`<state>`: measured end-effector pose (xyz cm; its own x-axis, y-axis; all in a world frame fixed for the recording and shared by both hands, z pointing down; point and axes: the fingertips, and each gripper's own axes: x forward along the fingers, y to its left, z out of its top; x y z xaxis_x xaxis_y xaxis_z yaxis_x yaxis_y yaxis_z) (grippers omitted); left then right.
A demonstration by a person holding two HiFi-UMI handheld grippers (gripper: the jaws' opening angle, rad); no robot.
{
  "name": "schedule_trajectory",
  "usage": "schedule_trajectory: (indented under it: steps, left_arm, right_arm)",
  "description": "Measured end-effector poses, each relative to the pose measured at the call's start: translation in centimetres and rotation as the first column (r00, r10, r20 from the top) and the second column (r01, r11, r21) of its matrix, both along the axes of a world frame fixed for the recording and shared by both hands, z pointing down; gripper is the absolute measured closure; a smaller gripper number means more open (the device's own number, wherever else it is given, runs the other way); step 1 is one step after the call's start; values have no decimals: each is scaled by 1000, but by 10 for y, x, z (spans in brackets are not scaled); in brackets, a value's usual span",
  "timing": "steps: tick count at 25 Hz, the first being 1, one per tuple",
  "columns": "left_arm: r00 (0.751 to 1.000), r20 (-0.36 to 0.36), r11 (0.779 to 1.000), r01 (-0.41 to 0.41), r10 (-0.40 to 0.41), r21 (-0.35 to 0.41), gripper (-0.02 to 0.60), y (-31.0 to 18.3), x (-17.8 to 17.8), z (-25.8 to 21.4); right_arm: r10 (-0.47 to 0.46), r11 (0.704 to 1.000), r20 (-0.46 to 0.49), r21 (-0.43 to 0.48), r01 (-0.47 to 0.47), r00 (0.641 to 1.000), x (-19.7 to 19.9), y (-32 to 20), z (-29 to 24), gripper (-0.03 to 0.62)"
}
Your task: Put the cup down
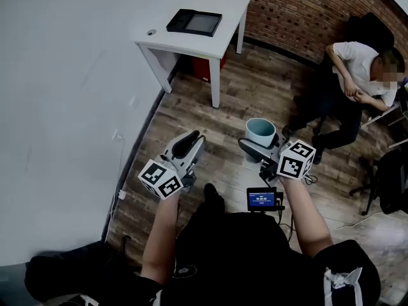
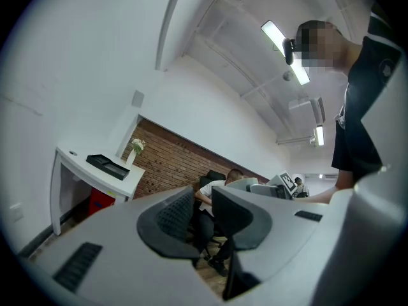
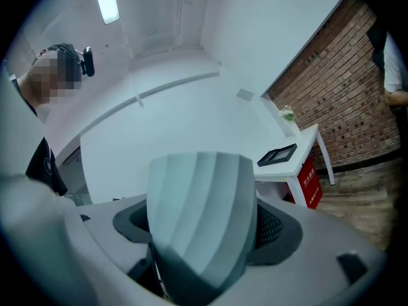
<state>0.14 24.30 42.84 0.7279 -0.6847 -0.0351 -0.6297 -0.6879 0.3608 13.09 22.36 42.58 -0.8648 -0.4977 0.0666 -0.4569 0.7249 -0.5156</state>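
My right gripper point(image 1: 261, 143) was clamped on the pale blue-grey ribbed plastic cup point(image 1: 260, 130), one jaw on each side wall. In the right gripper view the cup point(image 3: 201, 203) filled the gap of the right gripper point(image 3: 204, 227), standing upright with its rim up and both dark pads pressed against its sides. The cup was held in the air over the brown wood-plank floor point(image 1: 242, 97), not resting on anything.

My left gripper point(image 1: 189, 146) was just beside it, to the left and apart from the cup. In the left gripper view the left gripper point(image 2: 199, 217) had its jaws only a narrow gap apart, with nothing between them.

The white square table point(image 1: 185, 42) stood well apart from the cup, against the white wall. A black rectangular tray point(image 1: 194, 22) lay near the table's back edge and a red box point(image 1: 205, 67) sat under it. A red brick wall point(image 1: 293, 11) ran behind. A seated person in a white shirt point(image 1: 354, 69) was by that wall, past my right gripper. A small lit screen point(image 1: 262, 199) hung below my right wrist.
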Motion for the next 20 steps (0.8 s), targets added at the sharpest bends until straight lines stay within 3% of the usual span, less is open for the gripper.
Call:
schedule_trajectory:
  steps: [7, 14, 20]
  left_arm:
    - [1000, 2, 999, 15, -15, -31, 499, -89, -64, 1]
    - [999, 7, 998, -32, 32, -46, 500, -138, -85, 9]
    - [1000, 10, 999, -11, 12, -43, 500, -194, -98, 15]
  right_arm:
    - [3, 1000, 11, 4, -3, 1000, -62, -91, -12, 198]
    - [15, 1000, 1, -15, -15, 1000, -88, -144, -4, 198]
    - [-16, 1000, -3, -16, 16, 1000, -102, -201, 3, 198]
